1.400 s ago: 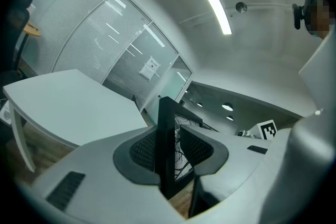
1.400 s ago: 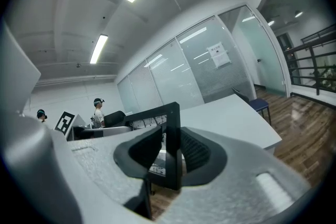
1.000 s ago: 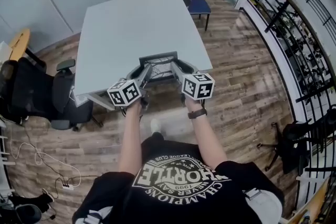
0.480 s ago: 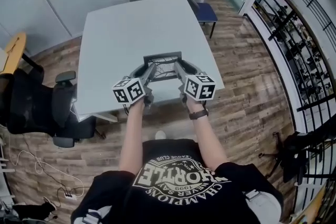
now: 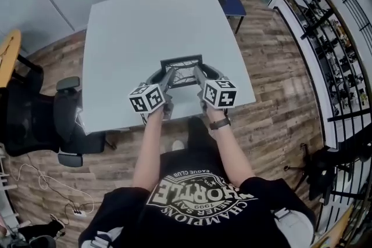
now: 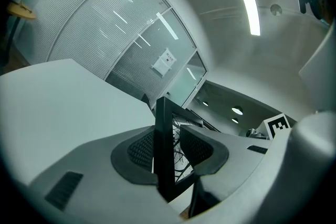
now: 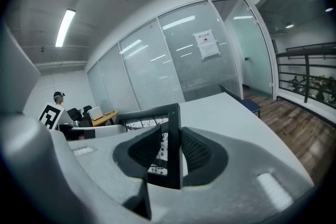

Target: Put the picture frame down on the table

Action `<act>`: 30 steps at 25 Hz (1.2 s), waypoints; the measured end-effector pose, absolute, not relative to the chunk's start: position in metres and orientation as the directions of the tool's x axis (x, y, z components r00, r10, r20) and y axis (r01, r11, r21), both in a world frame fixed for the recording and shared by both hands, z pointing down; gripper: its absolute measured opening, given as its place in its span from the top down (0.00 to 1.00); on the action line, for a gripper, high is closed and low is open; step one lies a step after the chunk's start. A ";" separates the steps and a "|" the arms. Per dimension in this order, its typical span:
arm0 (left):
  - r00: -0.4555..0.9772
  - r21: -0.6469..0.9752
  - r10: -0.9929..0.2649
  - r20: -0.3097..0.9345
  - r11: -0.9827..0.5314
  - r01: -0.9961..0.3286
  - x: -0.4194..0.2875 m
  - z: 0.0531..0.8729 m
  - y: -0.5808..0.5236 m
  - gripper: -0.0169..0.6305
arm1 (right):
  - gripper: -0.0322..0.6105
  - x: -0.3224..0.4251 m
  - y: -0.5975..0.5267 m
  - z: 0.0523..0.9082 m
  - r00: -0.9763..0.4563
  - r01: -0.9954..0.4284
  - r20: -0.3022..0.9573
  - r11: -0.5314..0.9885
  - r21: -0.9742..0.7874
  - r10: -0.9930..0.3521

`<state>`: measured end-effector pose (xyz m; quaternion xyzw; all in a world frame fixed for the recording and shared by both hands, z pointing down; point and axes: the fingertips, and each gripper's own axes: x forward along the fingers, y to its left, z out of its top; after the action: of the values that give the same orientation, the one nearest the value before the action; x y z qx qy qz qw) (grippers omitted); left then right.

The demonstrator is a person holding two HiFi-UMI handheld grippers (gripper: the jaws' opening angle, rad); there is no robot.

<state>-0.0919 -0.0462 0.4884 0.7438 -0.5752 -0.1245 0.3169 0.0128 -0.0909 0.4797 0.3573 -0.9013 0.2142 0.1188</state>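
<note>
A black picture frame (image 5: 182,71) with a black-and-white branch print hangs over the near part of the pale grey table (image 5: 139,32), held between both grippers. My left gripper (image 5: 165,79) is shut on the frame's left side, whose black edge (image 6: 164,149) stands between the jaws in the left gripper view. My right gripper (image 5: 198,76) is shut on the frame's right side, where the frame's edge (image 7: 170,149) runs between the jaws in the right gripper view. I cannot tell whether the frame touches the table.
A blue chair (image 5: 231,4) stands at the table's far right corner. Black office chairs (image 5: 40,119) sit left of the table on the wood floor. A black railing (image 5: 331,49) runs along the right. Glass walls (image 7: 173,60) close off the far side.
The person has stepped closer to the table, and both grippers with the frame now sit further in over the tabletop. Both grips are unchanged.
</note>
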 end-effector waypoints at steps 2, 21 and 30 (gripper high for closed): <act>0.296 0.608 -0.934 0.201 -0.118 -0.785 -0.094 0.492 -0.055 0.78 | 0.77 0.010 -0.102 0.486 -0.704 -0.706 0.392 0.644 -0.294 -0.592; 0.256 0.667 -0.902 0.347 0.046 -0.743 -0.134 0.548 -0.113 0.78 | 0.77 -0.034 -0.166 0.540 -0.670 -0.714 0.561 0.630 -0.306 -0.486; 0.243 0.651 -0.849 0.469 0.146 -0.745 -0.143 0.609 -0.157 0.77 | 0.77 -0.044 -0.211 0.606 -0.640 -0.733 0.640 0.587 -0.344 -0.424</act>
<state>-0.1431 -0.1575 0.6094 0.6508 -0.6122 -0.0586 0.4452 -0.0436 -0.2108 0.6062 0.3390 -0.8535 0.3028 0.2549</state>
